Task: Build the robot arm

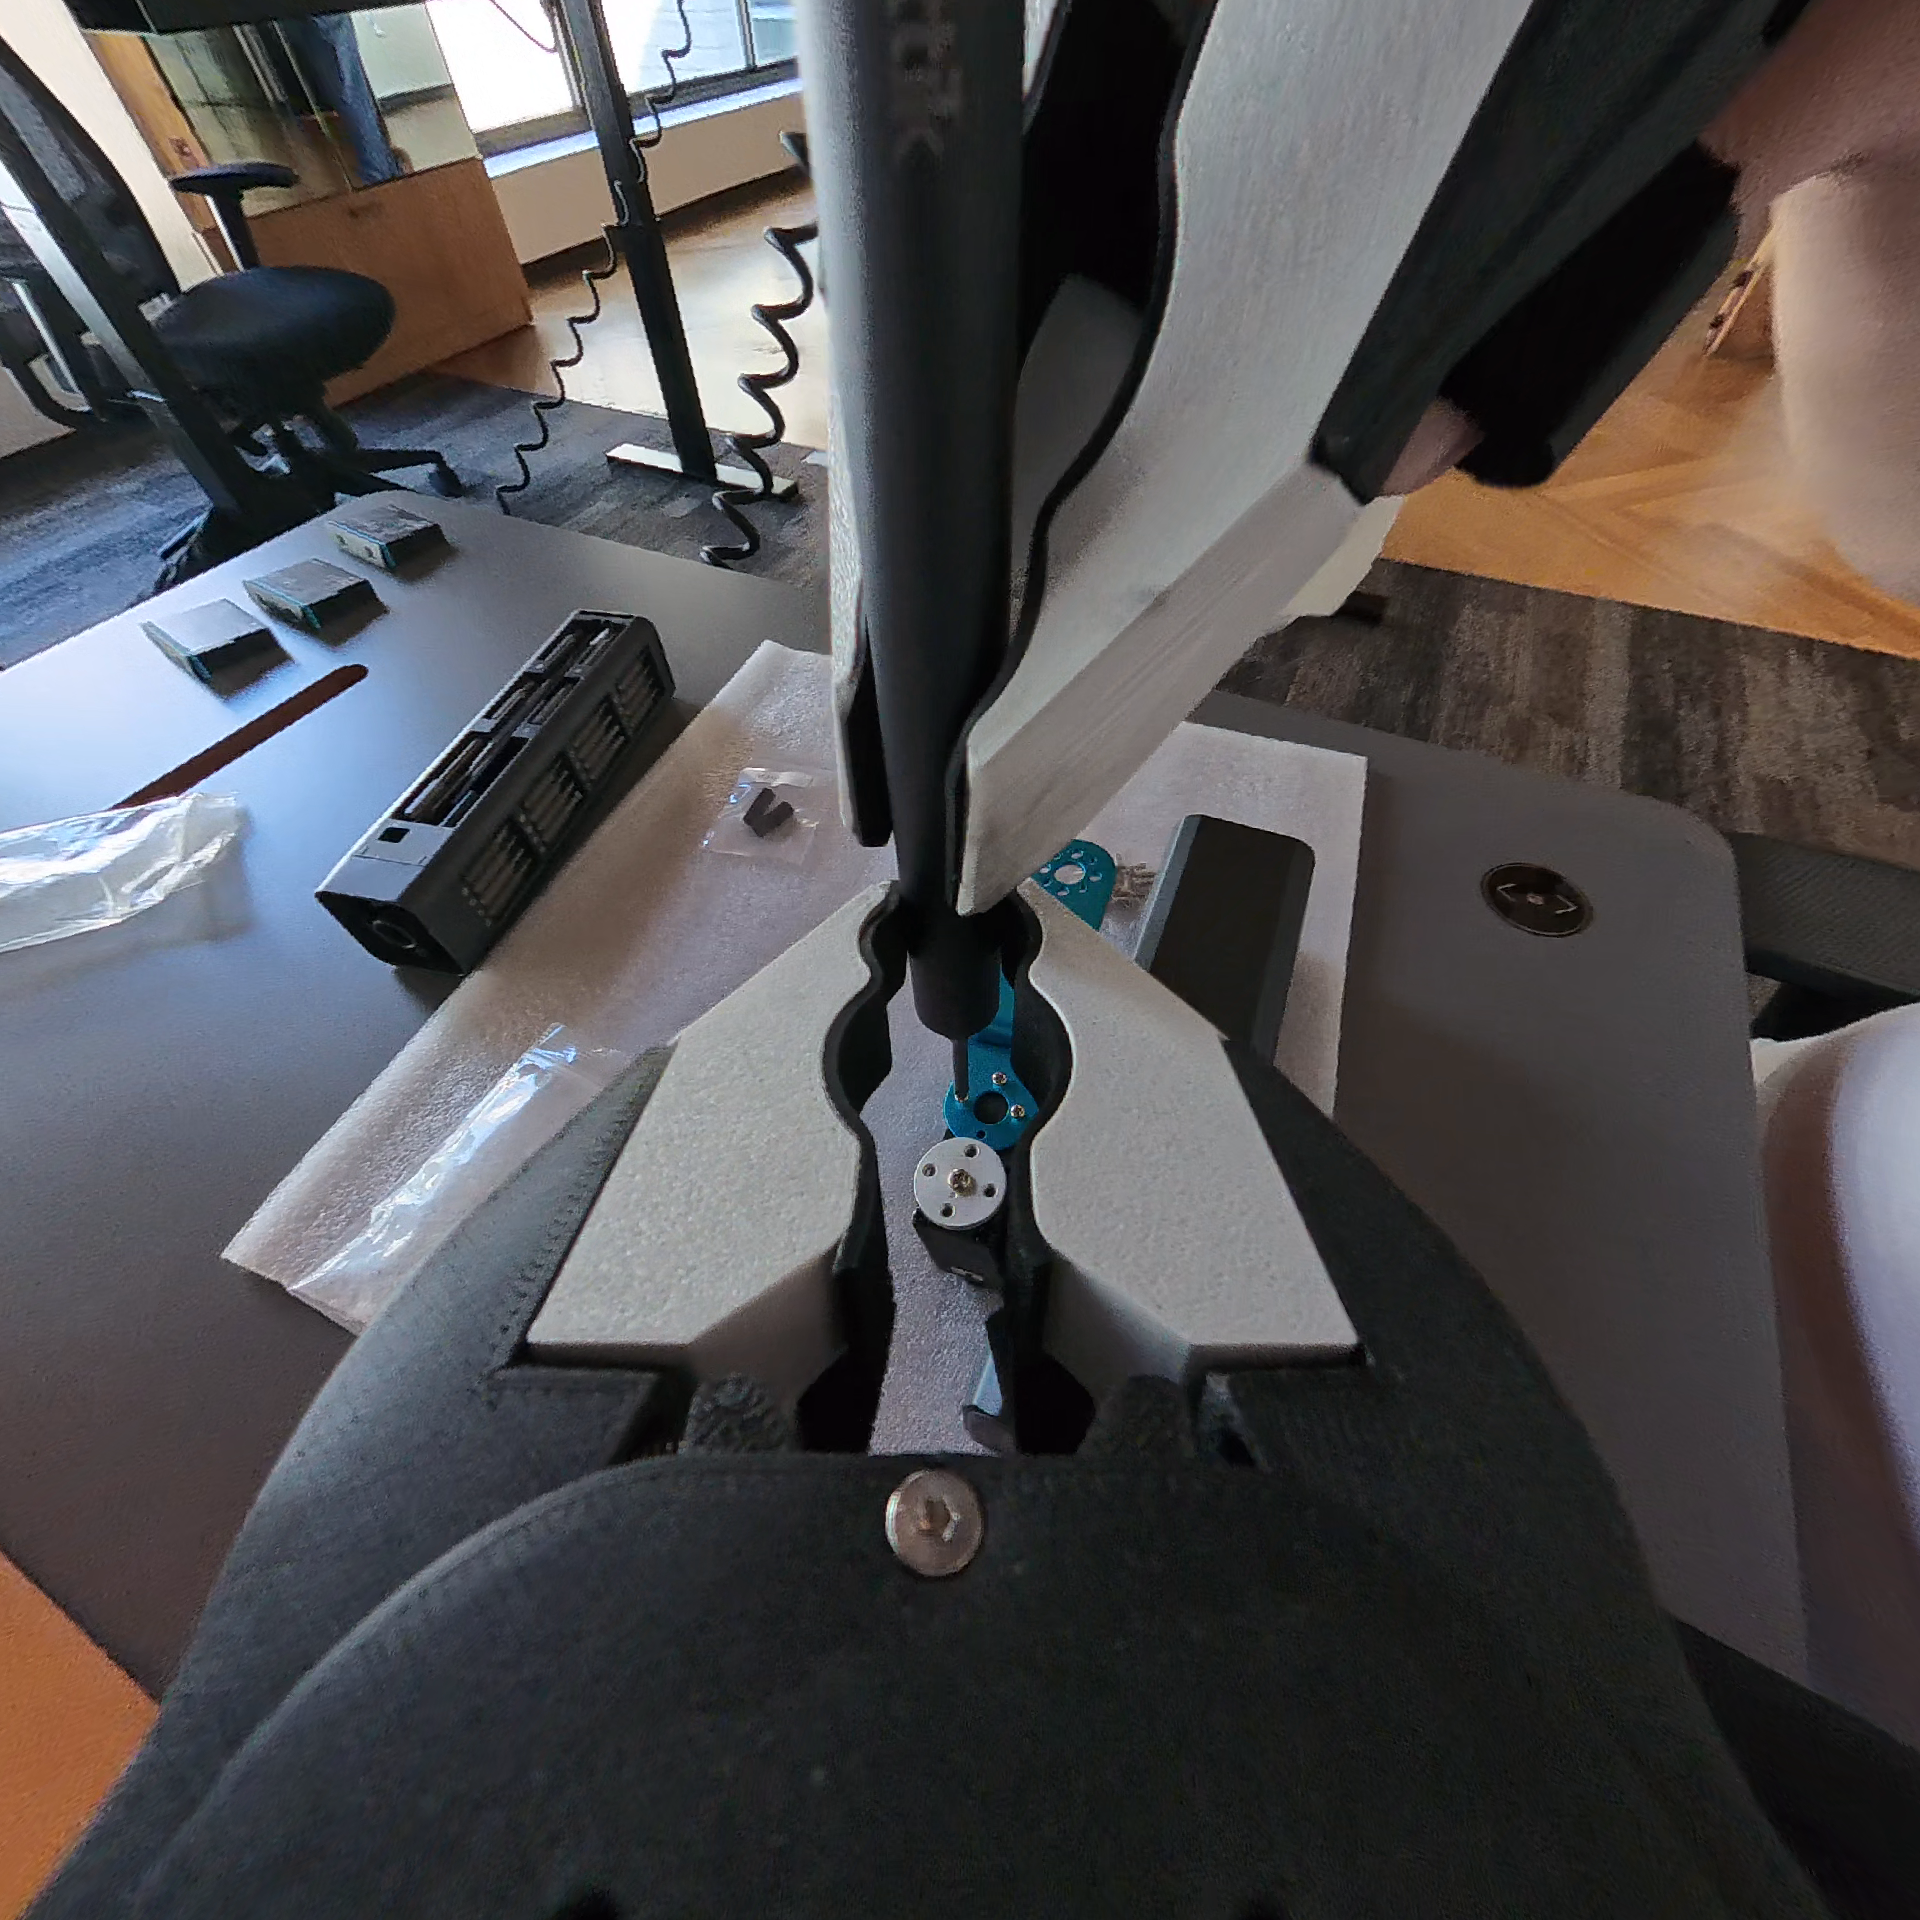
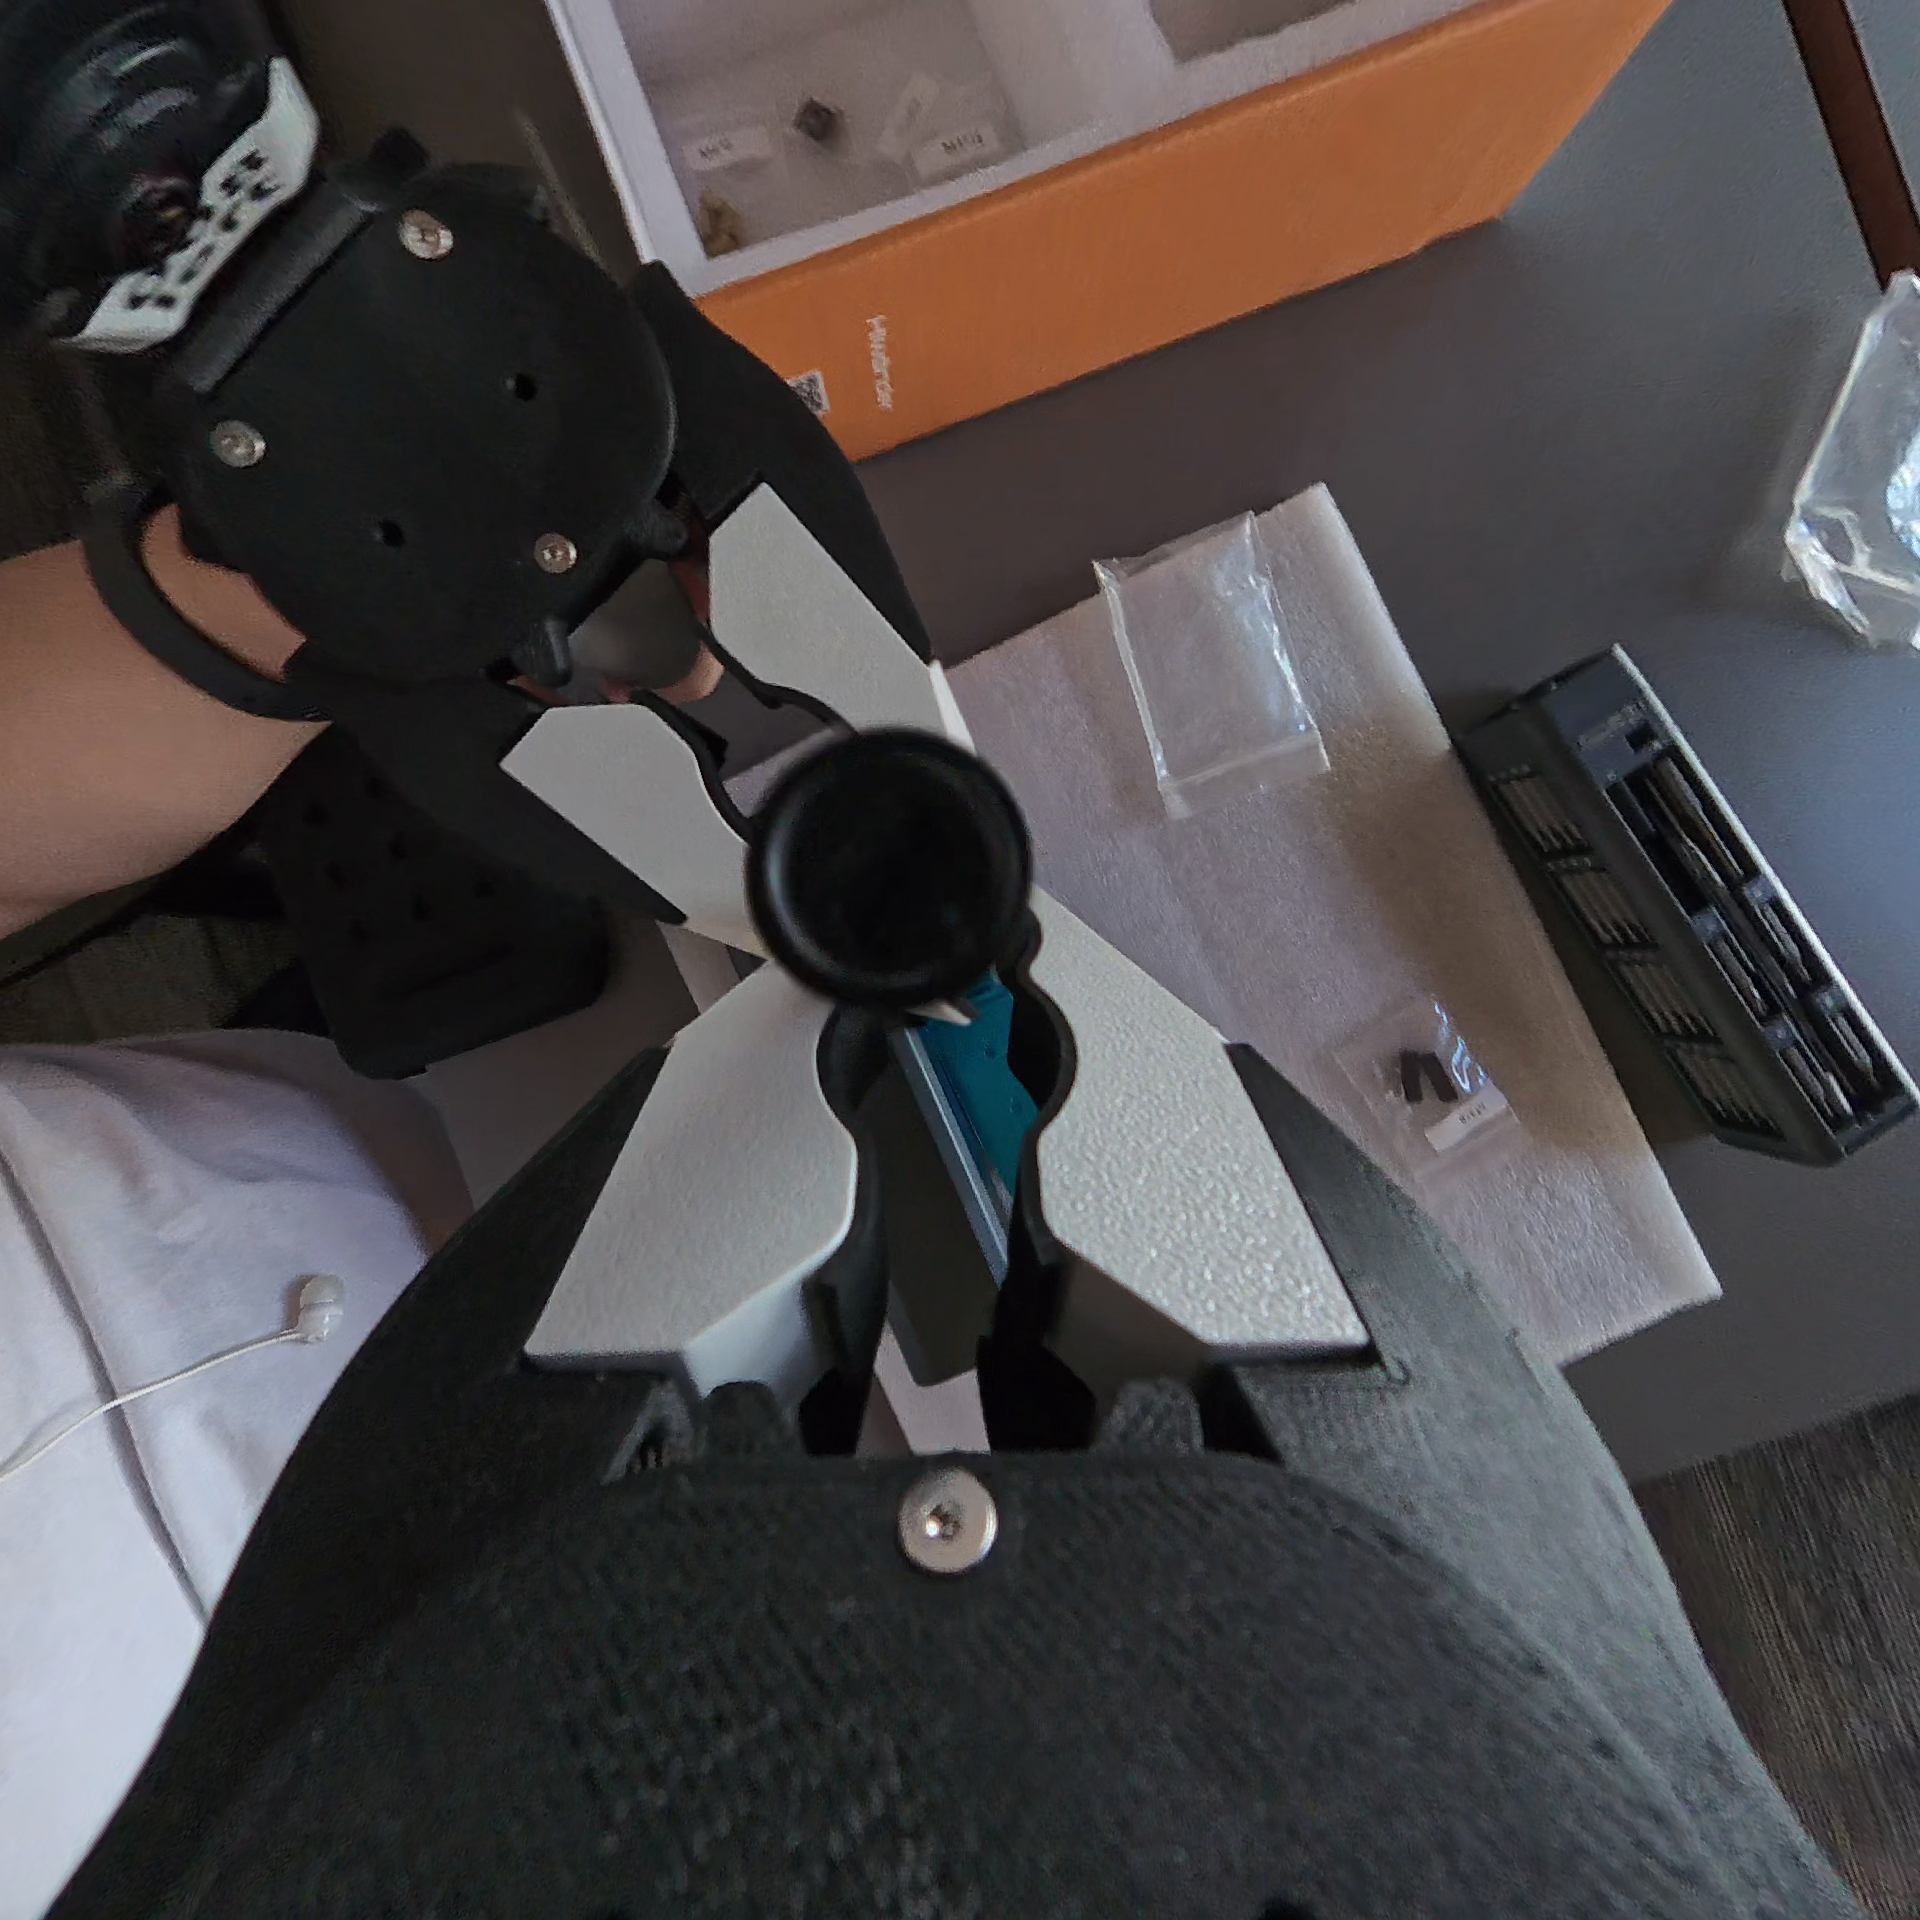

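My left gripper (image 1: pixel 958 987) is shut on a small black servo (image 1: pixel 964 1252) with a silver round horn (image 1: pixel 958 1179) and a blue metal bracket (image 1: pixel 989 1091), held over a white foam sheet (image 1: pixel 665 935). My right gripper (image 2: pixel 935 1003) is shut on a black screwdriver (image 2: pixel 888 868) and comes down from above. It also shows in the left wrist view (image 1: pixel 925 852). The screwdriver's tip (image 1: pixel 962 1086) rests on the bracket beside its holes. In the right wrist view the left gripper (image 2: pixel 821 769) reaches in from the upper left, and the bracket (image 2: pixel 987 1070) peeks out under the screwdriver.
A black bit-set case (image 1: pixel 509 790) lies left of the foam. A small bag with black parts (image 1: pixel 764 810), a clear bag (image 1: pixel 468 1153), a second blue bracket piece (image 1: pixel 1075 868) and a dark box (image 1: pixel 1226 914) lie on it. An orange box (image 2: pixel 1091 229) and crumpled plastic (image 2: pixel 1860 468) lie on the desk. The tips of both grippers are at nearly the same place. Both grippers' tips are roughly 20 cm from the black bit-set case (image 1: pixel 509 790). My right wrist view (image 2: pixel 1635 867) looks at it from another angle.
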